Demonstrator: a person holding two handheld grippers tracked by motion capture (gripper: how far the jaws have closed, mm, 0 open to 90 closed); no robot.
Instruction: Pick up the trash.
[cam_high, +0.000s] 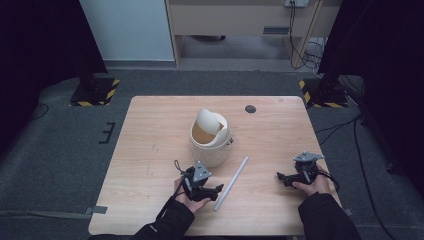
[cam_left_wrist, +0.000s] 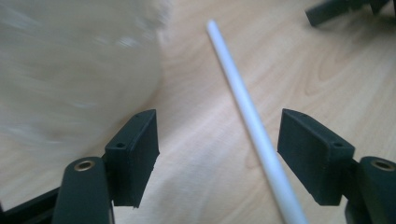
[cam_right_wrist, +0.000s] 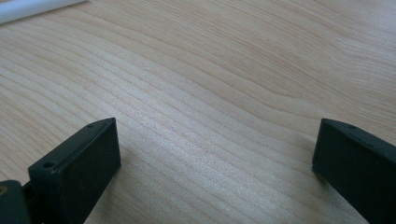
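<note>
A long white tube lies slantwise on the wooden table, just right of a white bin with a swing lid. My left gripper is low over the table at the tube's near end. In the left gripper view the left gripper is open, and the tube runs between its jaws close to the right one, with no pad touching it. The blurred bin looms at the left. My right gripper rests at the table's right side; the right gripper is open over bare wood.
A small dark disc sits near the table's far edge. Two black stands with hazard-striped bases flank the table on the grey floor. The tube's end shows at the top left of the right gripper view.
</note>
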